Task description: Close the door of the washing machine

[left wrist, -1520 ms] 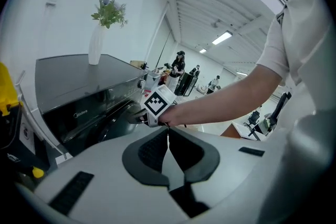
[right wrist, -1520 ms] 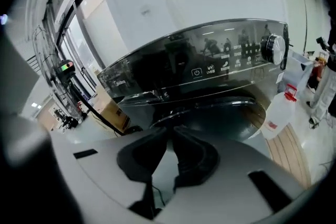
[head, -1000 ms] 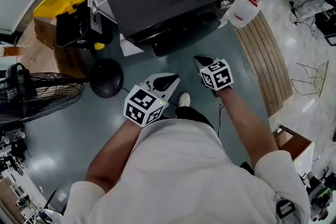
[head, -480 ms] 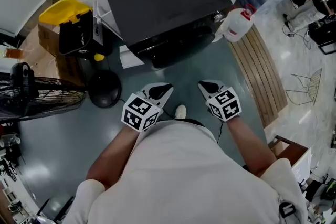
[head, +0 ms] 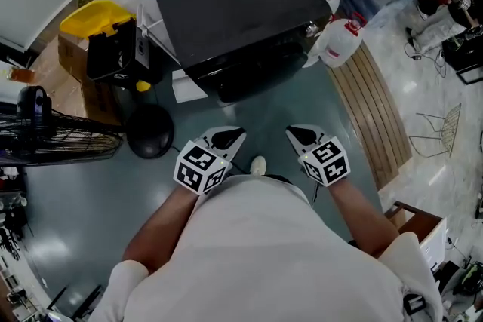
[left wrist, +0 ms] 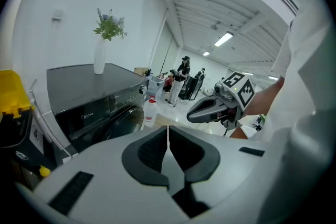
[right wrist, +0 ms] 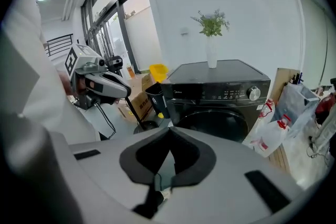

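From overhead the washing machine [head: 241, 7] barely shows its door [right wrist: 220, 126], seen flush only from your right tongs [head: 296, 133]. Those and your left tongs [head: 235, 135] are clamped together, empty; the machine stands ahead of both tips, apart

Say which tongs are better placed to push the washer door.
Right, marginally. The right tongs face the door squarely in their own view; the left tongs see it off to one side. Both are shut and clear of the door, which already looks closed.
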Available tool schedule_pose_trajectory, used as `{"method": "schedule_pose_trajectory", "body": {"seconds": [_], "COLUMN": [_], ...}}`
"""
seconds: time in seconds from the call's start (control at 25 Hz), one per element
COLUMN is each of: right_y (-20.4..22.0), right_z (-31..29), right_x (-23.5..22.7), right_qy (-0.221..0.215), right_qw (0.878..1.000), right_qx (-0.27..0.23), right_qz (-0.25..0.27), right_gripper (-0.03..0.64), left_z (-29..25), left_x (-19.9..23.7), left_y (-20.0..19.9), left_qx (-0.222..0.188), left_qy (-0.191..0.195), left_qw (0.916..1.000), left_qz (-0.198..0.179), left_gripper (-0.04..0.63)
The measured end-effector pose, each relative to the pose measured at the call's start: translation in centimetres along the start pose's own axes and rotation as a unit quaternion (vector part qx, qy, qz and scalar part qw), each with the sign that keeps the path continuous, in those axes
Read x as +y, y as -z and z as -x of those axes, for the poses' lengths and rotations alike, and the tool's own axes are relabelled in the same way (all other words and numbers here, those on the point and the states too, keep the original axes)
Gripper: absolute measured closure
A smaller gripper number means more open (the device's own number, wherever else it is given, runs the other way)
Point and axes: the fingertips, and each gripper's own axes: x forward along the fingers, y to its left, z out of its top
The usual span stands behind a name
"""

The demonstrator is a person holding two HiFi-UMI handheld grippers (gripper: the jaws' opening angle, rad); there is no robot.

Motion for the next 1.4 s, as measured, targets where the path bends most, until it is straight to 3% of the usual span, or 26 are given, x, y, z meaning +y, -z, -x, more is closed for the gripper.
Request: {"method": "schedule_pose_trajectory", "body": {"seconds": [0.84,1.4], "right_y": [1.5,2.2], "right_z": [2.2,3.3], "right_x": [1.7,0.3], "right_qy": [-0.005,0.002], "right_qw": [1.000,0.999], "right_qx": [-0.017,-0.036], "right_qz": [0.010,-0.013], "right_gripper": [0.609,0.609], "left_z": [0.0,-1.4], "left_x": [-2.0,-3.2], "left_y": [1.4,1.6], "left_qx": [0.010,0.024], "left_qy": [-0.007,-0.002], "left_qw": [0.9999,0.9997], "left_qz": [-0.002,-0.010], "left_gripper": [0.572,0.572]}}
